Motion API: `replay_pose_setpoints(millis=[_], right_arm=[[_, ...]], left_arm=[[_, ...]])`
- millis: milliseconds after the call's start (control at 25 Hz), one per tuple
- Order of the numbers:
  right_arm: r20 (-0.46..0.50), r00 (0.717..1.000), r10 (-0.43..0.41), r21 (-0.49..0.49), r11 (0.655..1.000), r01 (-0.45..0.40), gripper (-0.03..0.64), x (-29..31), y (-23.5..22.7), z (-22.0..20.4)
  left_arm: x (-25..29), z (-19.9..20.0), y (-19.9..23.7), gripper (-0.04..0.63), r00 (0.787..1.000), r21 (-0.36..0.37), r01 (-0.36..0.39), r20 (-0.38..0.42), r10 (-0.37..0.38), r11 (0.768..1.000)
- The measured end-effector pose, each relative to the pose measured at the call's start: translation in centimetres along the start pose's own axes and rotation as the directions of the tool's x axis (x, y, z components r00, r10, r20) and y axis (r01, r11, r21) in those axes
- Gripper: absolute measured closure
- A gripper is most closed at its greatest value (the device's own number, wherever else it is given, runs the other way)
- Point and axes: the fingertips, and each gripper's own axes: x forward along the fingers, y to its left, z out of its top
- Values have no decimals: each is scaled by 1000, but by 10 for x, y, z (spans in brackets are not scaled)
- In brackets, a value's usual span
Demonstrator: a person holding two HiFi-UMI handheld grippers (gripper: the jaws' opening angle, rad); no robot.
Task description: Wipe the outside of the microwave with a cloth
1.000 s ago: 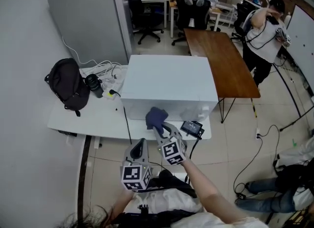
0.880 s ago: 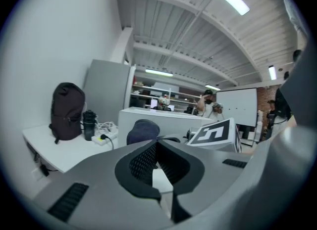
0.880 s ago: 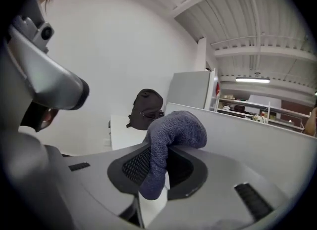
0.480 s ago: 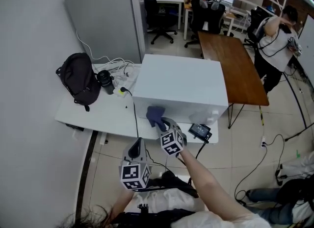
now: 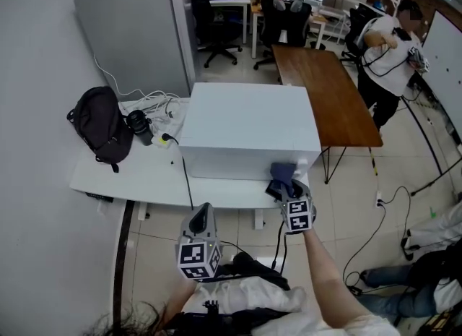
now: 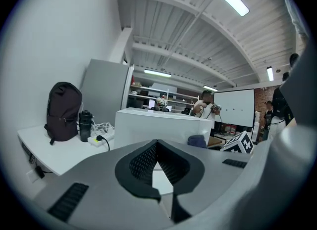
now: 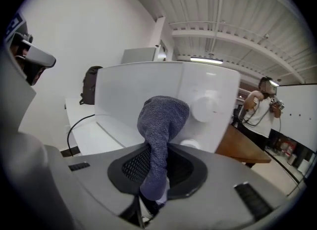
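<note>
The white box-shaped microwave (image 5: 249, 131) stands on the white table (image 5: 130, 179); its front with round knobs (image 7: 205, 106) fills the right gripper view. My right gripper (image 5: 287, 186) is shut on a blue-grey cloth (image 5: 282, 173), which is pressed against the microwave's front near its right end. The cloth (image 7: 161, 122) rises from between the jaws. My left gripper (image 5: 203, 220) hangs below the table's front edge, shut with nothing in it; the microwave (image 6: 148, 125) lies ahead of it.
A black backpack (image 5: 99, 125), a dark bottle (image 5: 139, 126) and a power strip with cables (image 5: 162, 138) sit on the table's left part. A small black device (image 5: 273, 190) lies by the front edge. A brown table (image 5: 328, 92) stands right; a person (image 5: 386, 53) beyond.
My right gripper has carried the cloth rightward along the microwave's front, from its left-middle to near the right end. The left gripper has stayed in place.
</note>
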Motion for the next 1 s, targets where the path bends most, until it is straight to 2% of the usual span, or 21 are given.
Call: replay_pose_setpoints(millis=[160, 360, 480, 760, 1000], right_arm=[[-25, 997, -75, 30, 997, 75, 534, -19, -36, -19], [-29, 994, -109, 63, 992, 111, 534, -35, -45, -27], [10, 998, -66, 70, 995, 65, 534, -41, -21, -17], [110, 989, 94, 69, 992, -102, 532, -61, 85, 15], [187, 978, 92, 178, 976, -126, 532, -111, 116, 39]], left_arm=[[2, 0, -7, 603, 1000, 4, 23, 0, -23, 1000], [-2, 0, -9, 603, 999, 8, 35, -1, -35, 999], [-5, -1, -8, 603, 999, 8, 37, -1, -37, 999], [-24, 1, -9, 603, 998, 31, 66, 10, -67, 997], [-52, -8, -11, 603, 994, 44, 113, 3, -113, 993]])
